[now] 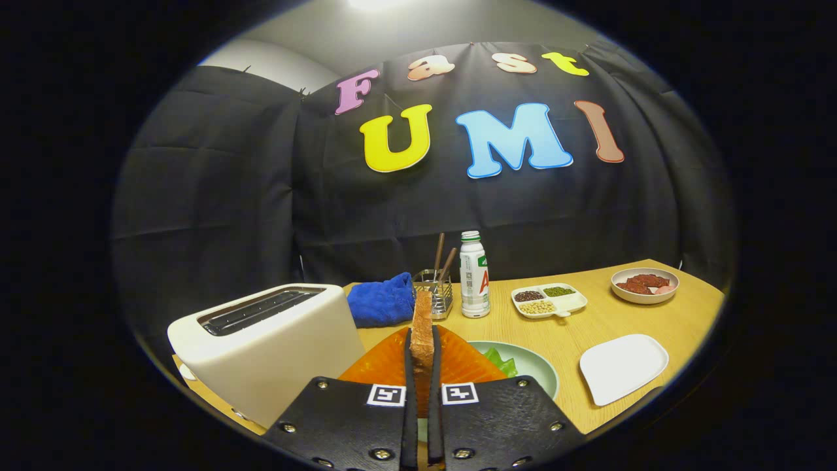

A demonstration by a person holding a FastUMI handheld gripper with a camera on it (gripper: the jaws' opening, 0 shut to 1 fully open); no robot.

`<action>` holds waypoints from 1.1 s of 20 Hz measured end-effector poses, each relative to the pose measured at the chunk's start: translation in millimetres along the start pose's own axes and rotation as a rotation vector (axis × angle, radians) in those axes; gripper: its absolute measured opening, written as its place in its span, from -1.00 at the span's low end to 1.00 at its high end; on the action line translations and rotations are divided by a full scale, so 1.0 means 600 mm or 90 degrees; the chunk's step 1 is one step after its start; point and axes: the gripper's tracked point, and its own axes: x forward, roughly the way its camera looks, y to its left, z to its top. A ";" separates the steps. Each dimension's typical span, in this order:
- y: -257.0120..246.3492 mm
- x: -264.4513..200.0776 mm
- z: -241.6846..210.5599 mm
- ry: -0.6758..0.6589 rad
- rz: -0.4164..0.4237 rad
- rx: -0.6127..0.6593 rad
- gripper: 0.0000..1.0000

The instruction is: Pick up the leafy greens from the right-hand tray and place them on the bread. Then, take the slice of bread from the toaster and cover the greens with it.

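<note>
My gripper [422, 356] is shut on a slice of toasted bread [422, 327], which stands upright on edge between the two fingers, above the table. Just left of the fingers stands the white toaster [268, 340], its slot showing dark. Beyond the fingers lies an orange plate [386, 366], partly hidden by the slice and the gripper. To its right a pale green plate [533, 366] holds leafy greens [500, 360] at its near left side. A white square tray [622, 366] lies further right with nothing on it.
At the back of the wooden table [628, 314] lie a blue cloth [382, 301], a wire holder with chopsticks [439, 288], a white bottle [473, 278], a divided dish of beans [548, 301] and a bowl of red food [644, 285].
</note>
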 end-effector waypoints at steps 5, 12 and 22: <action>0.000 0.011 -0.022 0.018 0.004 0.017 -0.88; -0.065 0.012 -0.054 0.055 -0.060 0.010 -0.73; -0.106 0.008 -0.080 0.091 -0.104 -0.056 -0.43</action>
